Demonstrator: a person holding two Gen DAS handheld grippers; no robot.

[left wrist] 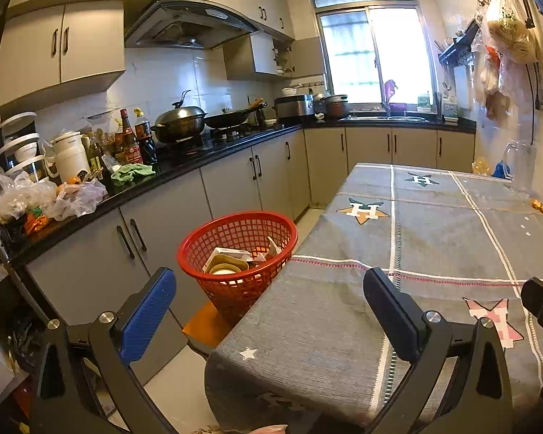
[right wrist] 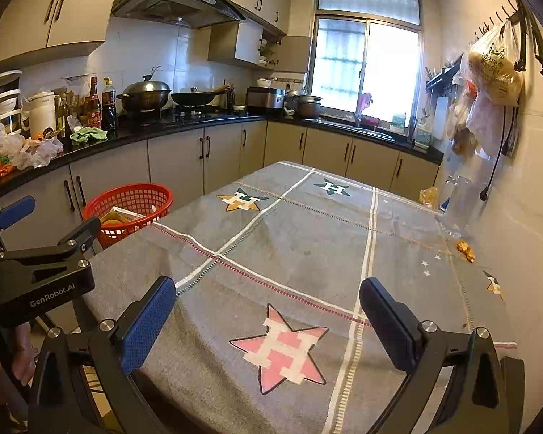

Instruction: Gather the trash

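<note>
Above the near end of the grey cloth-covered table (right wrist: 307,246), the right gripper (right wrist: 268,311) hovers with its jaws spread wide and nothing between them; below the gap lies a pink star with a white H woven into the cloth. Off its left side, the left gripper (left wrist: 269,303) is likewise wide open and empty, held over the table's near left corner, and its black body also shows at the left edge of the right wrist view.

Just beyond the left gripper's blue finger pads (left wrist: 146,320), a red plastic mesh basket (left wrist: 237,258) stands on the floor tight against the table's left edge, between the table and the grey lower cabinets (left wrist: 231,181). Inside it lie pale packaging and what looks like a round yellowish lid, though the mesh hides most of it.

On the tabletop, a small orange-yellow crumpled wrapper (right wrist: 466,250) lies near the far right edge, close to the wall and well apart from both grippers. Behind it stands a clear plastic jug (right wrist: 459,202), with another yellowish scrap (right wrist: 429,195) beside that. Nothing lies on the cloth between the right gripper and the wrapper.

Farther off, the black countertop (left wrist: 199,161) carries crumpled plastic bags (left wrist: 36,195), a green rag (left wrist: 132,173), bottles and pans.
</note>
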